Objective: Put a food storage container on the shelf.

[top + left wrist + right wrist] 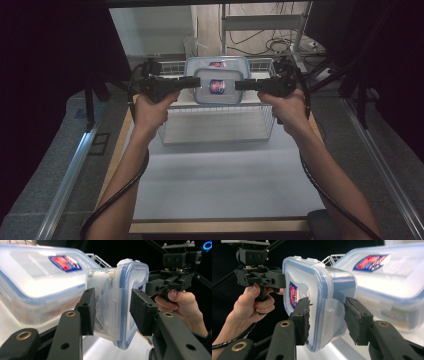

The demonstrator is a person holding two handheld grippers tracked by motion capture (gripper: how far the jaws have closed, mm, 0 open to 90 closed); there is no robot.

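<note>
the left gripper is clamped on the left short end of a small lidded container, and the right gripper is clamped on the opposite short end, so the box hangs between them in the air. in the left gripper view the two black pads press on either side of the container's end, one on the lid side with its blue seal, the other on the base side, with the folded locking flap between them. the right gripper view shows the same hold mirrored on the far end. both grippers sit at a middling width, set by the box's depth, not empty.

the container is held above a wire basket that stands on the tabletop, and just in front of a larger lidded container that lies behind it in or across the basket; whether the two boxes touch i cannot tell. the small one is tipped on edge, its lid and red-and-blue label facing the person.

what matters for the coming move: the box's long axis runs straight across from one gripper to the other, level, each hand equally near its own end. i'd judge any shift has to be made by both hands together, keeping that line level, or one end may slip from its pads.
</note>
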